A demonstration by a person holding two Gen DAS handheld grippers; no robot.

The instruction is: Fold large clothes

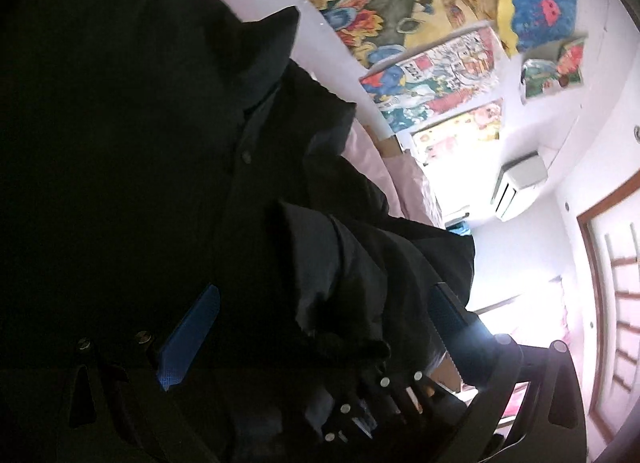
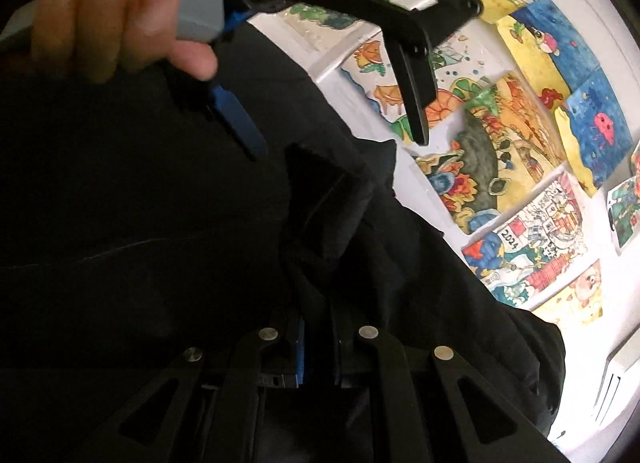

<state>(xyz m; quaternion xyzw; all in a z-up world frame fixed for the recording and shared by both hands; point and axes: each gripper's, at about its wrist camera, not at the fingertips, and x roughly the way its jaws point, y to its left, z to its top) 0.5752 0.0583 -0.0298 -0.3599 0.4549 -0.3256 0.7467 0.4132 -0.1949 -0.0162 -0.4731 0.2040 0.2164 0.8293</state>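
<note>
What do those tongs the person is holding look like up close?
Both are black, built from flat linkage bars with triangular cut-outs and round silver rivets. The fingers carry bright blue textured pads. The left tongs have a pale grey grip, with a hand wrapped around it. The right tongs show the same black bars and blue pads.

Dark garment bunched in front of both cameras

The black garment (image 1: 168,151) fills most of each view in heavy folds; a buttoned placket with one small button shows in the left wrist view, and a thick fold rises centrally in the right wrist view (image 2: 340,223).
</note>
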